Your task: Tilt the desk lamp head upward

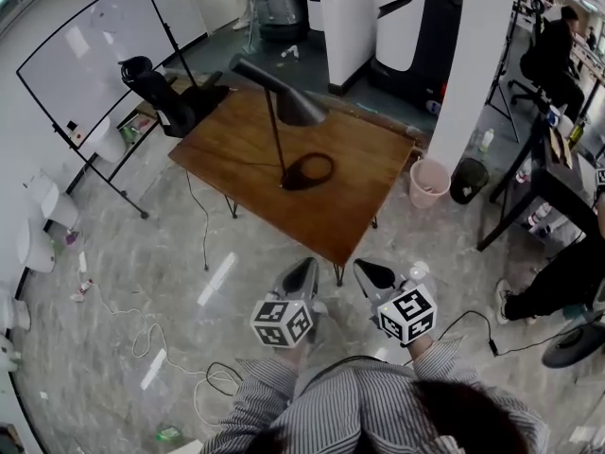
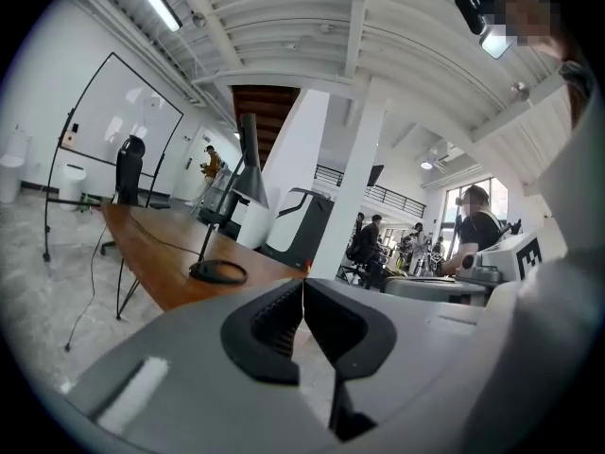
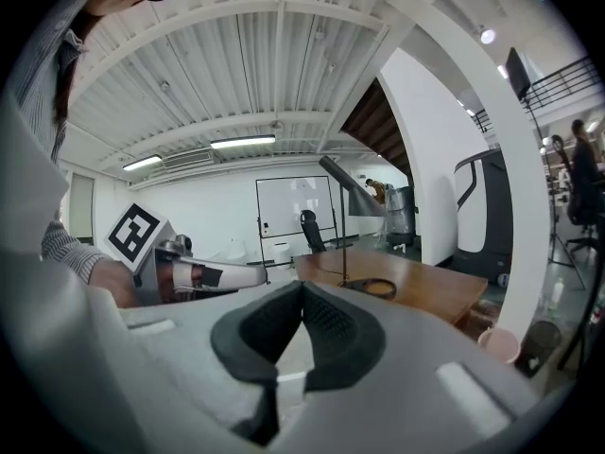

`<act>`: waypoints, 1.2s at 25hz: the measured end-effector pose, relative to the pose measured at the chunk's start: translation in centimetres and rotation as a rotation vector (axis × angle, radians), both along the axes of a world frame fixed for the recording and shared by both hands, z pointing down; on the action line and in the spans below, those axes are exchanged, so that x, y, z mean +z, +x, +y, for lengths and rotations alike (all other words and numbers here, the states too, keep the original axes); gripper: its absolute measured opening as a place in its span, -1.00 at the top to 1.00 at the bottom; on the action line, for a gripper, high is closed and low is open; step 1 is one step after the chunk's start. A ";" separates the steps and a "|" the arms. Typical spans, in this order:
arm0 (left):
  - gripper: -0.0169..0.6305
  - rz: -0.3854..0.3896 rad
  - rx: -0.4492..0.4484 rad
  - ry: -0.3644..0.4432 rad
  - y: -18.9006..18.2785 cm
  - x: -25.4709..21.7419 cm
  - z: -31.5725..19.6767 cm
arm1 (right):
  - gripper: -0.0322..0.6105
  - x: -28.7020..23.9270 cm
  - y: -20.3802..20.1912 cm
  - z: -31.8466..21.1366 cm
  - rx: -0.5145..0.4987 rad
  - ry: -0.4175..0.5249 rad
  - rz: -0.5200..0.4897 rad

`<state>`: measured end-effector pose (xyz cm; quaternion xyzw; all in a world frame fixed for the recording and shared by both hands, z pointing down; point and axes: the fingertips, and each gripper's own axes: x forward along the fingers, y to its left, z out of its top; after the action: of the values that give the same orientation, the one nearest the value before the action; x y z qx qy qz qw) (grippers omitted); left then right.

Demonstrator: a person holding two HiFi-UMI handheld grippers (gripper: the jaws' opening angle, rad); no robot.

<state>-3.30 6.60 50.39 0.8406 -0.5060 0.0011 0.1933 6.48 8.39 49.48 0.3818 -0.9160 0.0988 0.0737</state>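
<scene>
Before the wooden table [image 1: 364,201], left hand-held gripper [image 1: 306,265] and right hand-held gripper [image 1: 365,269] point nearly level, closed, empty.

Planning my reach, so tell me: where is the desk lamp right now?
In the head view, the desk lamp stands near the middle of the wooden table, upper centre of frame, with the whiteboard off to its left.

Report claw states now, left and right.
Left claw: closed, nothing in it.
Right claw: closed, nothing in it.
</scene>
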 end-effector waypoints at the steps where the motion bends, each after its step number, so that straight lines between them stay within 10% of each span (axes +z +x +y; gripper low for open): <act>1: 0.92 -0.024 -0.002 0.022 -0.7 -0.4 -1.5 | 0.89 0.0 -0.5 -1.4 -0.002 0.005 0.006; 15: 0.81 -0.290 0.058 0.265 -9.7 -8.3 -22.5 | 0.84 0.0 -10.7 -21.3 -0.017 0.012 0.051; 30: 0.59 -0.420 0.064 0.353 -10.9 -12.8 -30.5 | 0.78 3.4 -16.1 -34.2 -0.107 0.022 0.093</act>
<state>-14.16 -23.92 37.58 0.8581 -0.5007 0.0933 -0.0655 -9.65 -25.82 52.85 0.3371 -0.9318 0.0666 0.1172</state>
